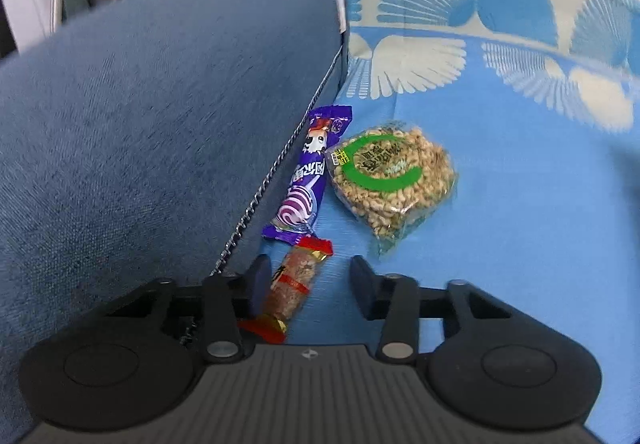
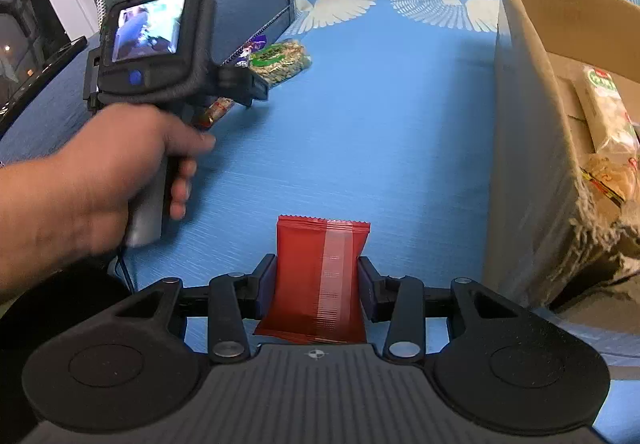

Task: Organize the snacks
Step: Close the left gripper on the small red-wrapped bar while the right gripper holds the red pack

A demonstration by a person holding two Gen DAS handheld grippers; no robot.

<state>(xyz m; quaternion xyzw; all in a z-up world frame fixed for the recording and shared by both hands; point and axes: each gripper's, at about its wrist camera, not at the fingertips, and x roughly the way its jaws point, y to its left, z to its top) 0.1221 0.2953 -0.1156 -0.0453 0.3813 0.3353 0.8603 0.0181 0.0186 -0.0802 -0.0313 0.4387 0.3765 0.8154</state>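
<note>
Fingers first: on my right gripper (image 2: 318,280) both pads press the sides of a red snack packet (image 2: 320,276), one on each flank, and it stands up between them above the blue patterned cover (image 2: 380,123). My left gripper (image 1: 310,286) is down at the edge of the dark blue cushion (image 1: 160,103), fingers spread; the red-ended snack bar (image 1: 294,284) lies between them, hard against the left finger (image 1: 258,284), while the right finger stands clear of it with blue cloth showing in the gap. No pinch there that I can see.

Just past that bar, a purple wrapped candy bar (image 1: 306,175) lies along the cushion seam, and beside it sits a clear bag of puffed grain with a green ring label (image 1: 390,179), touching or nearly touching the purple one.

Over on my right side stands the cardboard box (image 2: 532,163), flap up, open at the top. Inside I can make out one pale snack bag (image 2: 612,123) with a green and red label leaning against the inner wall; the rest of the inside is hidden from me. My left hand (image 2: 100,179) wraps its gripper's handle, well apart from the box.
</note>
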